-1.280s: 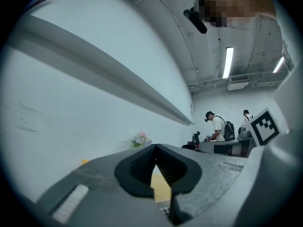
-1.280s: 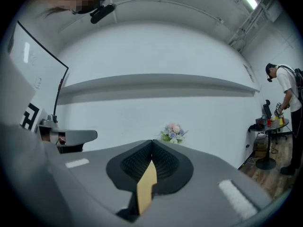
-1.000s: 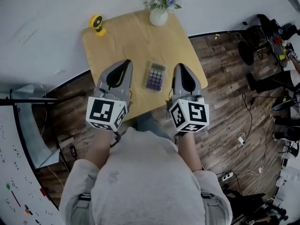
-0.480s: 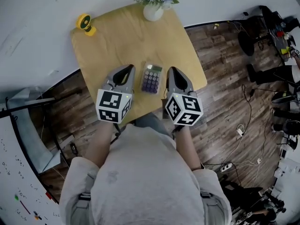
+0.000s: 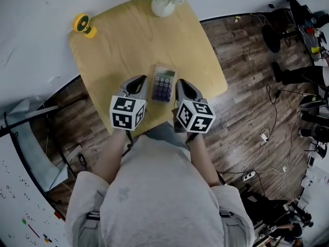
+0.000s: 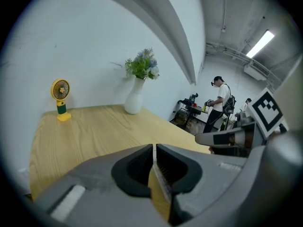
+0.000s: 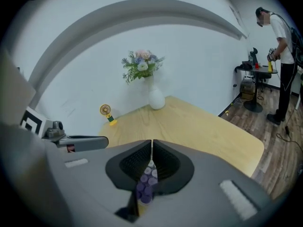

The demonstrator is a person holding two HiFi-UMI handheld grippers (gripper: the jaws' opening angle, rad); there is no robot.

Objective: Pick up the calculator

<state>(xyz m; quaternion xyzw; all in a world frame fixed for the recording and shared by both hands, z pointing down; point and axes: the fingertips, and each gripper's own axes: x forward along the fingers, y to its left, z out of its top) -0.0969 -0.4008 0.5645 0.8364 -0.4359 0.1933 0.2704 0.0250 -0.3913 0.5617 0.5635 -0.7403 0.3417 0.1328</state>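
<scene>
- Head view: a second ago both grippers were held higher and wider apart. Now the left gripper [image 5: 138, 81] and the right gripper [image 5: 181, 82] have sunk toward the table [image 5: 118, 50] and drawn in.
- They flank the calculator [image 5: 163, 84], one just beside each long side. I cannot tell whether either touches it.
- The calculator has not moved on the wood. It lies flat, keys up, near the table's near edge, close to the person's body.
- The whole table sits further up and left in this view than before.
- Beyond the calculator the wood is bare up to the far edge, where the vase [image 5: 161, 7] stands. The small yellow fan [image 5: 82, 24] is at the far left corner.
- The table's right edge drops to a wooden floor [image 5: 247, 86] strewn with cables.
- Left gripper view: the left jaws are pressed together with nothing between them, their tips low over the bare wood.
- Open tabletop runs ahead to the fan and vase. The right gripper shows at the right of this view, and a person [image 6: 218, 103] stands far off in the room.
- Right gripper view: the right jaws are all but together and just beginning to open, with nothing between the pads.
- The calculator's purple keys show through the slit beneath them. Clear wood stretches ahead to the table's far and right edges.
</scene>
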